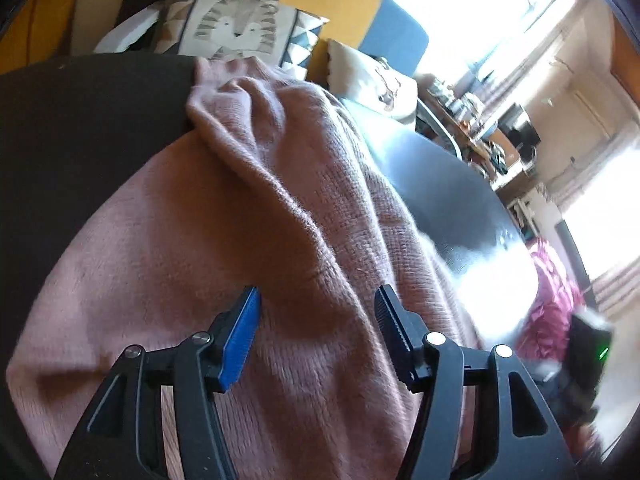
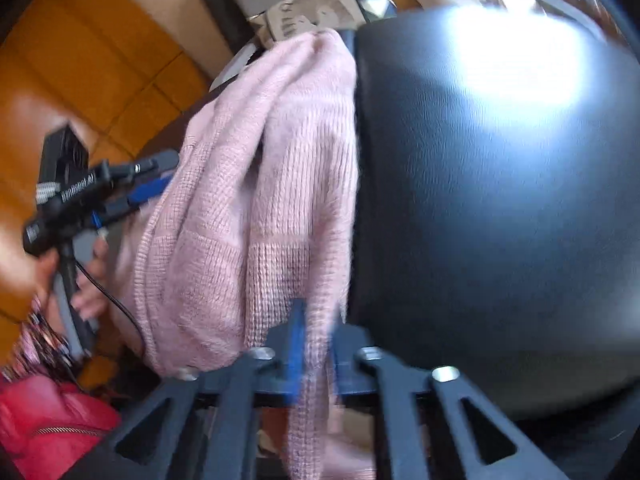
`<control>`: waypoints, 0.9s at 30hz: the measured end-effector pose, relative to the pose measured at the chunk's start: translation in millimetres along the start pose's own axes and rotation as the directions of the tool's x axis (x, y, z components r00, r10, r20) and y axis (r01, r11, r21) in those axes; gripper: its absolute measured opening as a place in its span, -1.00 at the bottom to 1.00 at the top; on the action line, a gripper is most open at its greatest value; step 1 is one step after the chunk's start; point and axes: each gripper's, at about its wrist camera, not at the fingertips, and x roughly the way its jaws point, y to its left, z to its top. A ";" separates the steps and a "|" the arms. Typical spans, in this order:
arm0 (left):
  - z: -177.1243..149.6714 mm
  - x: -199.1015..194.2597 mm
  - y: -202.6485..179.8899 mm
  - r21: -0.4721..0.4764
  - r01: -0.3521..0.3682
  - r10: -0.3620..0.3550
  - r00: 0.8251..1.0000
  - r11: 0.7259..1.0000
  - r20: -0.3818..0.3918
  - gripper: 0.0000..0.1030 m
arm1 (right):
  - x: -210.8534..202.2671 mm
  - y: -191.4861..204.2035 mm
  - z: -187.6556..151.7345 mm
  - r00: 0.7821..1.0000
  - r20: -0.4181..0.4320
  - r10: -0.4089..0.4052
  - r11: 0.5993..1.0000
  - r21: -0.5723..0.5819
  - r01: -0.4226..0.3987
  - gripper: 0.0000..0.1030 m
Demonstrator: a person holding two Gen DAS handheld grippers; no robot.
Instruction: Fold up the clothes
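While the pink knit sweater [image 1: 240, 240] lies bunched across a dark surface [image 1: 452, 184], the left gripper [image 1: 316, 316] hangs just above it with its jaws spread wide, a raised ridge of the knit running up between the two fingers. Neither blue-padded finger [image 1: 240, 340] visibly presses the cloth from this view, so contact cannot be told for certain. From the left wrist camera the garment fills most of the lower frame, with a rolled fold leading toward its far end near a patterned cushion [image 1: 236, 28] (a lion-like face printed on it) that sits beyond the edge of the surface. A second pale cushion [image 1: 376, 76] rests just to the right of that one.

From the right wrist camera the right gripper [image 2: 316, 344] has its jaws drawn narrow on a hanging strip of the same sweater [image 2: 256, 208], the cloth passing down between the fingers and below them. That frame is blurred, yet the knit clearly sits between the blue pad and the opposite finger. The bulk of the garment drapes along the left edge of the glossy dark surface [image 2: 500, 200], which shows a bright glare patch near its top. Off to the left of this view, the left gripper [image 2: 144, 184] appears with its tips at the sweater's side, held by a hand [image 2: 88, 280]. Orange-brown floor tiles [image 2: 80, 60] show behind it, and a red padded item [image 2: 44, 420] lies at the lower left corner.
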 end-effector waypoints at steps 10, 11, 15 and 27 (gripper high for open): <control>-14.5 3.8 8.0 0.064 0.050 -0.056 0.993 0.997 0.104 0.27 | -22.8 -70.5 59.5 0.892 0.097 -0.441 0.873 -0.185 0.451 -0.92; -14.0 4.1 9.2 0.059 0.061 -0.067 0.992 0.996 0.104 0.28 | -19.7 -79.2 70.4 0.880 0.101 -0.464 0.859 -0.192 0.475 -0.92; -12.2 4.4 13.2 0.047 0.098 -0.102 0.989 0.994 0.103 0.34 | -13.0 -106.4 94.6 0.860 0.110 -0.498 0.838 -0.194 0.510 -0.91; -7.5 4.0 8.0 0.041 0.098 -0.102 0.990 0.994 0.095 0.41 | -39.8 -82.7 95.4 0.819 0.351 -0.454 0.884 0.063 0.464 -0.58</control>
